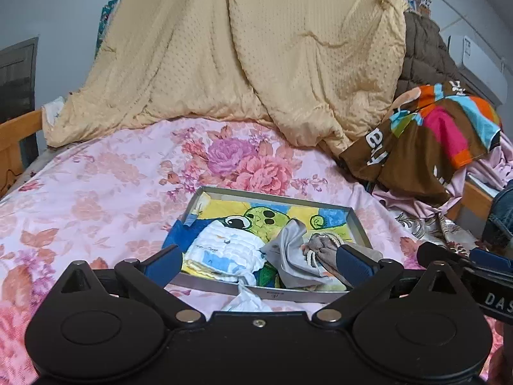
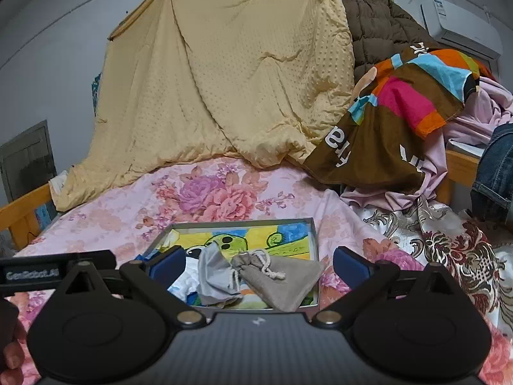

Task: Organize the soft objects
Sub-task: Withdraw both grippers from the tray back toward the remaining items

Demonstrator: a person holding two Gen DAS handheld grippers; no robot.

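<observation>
Left wrist view: the left gripper (image 1: 256, 264) hangs with its jaws spread wide and nothing between them, above the near edge of a shallow grey tray (image 1: 357, 224) that lies on the bed (image 1: 96, 186), toward its near side. Inside the tray, on a cartoon-printed liner, lie a white quilted cloth (image 1: 224, 248), a light grey pouch (image 1: 285, 250) and a taupe drawstring pouch (image 1: 322, 245), all bunched against the near rim; a corner of the white cloth spills over it. In the right wrist view the right gripper (image 2: 258, 266) is likewise wide and empty, with the two pouches lying beyond it, touching each other. A yellow blanket (image 2: 231, 73) hangs at the far edge of the bed, and a multicoloured cloth (image 2: 400, 118) is heaped at its far right corner.
</observation>
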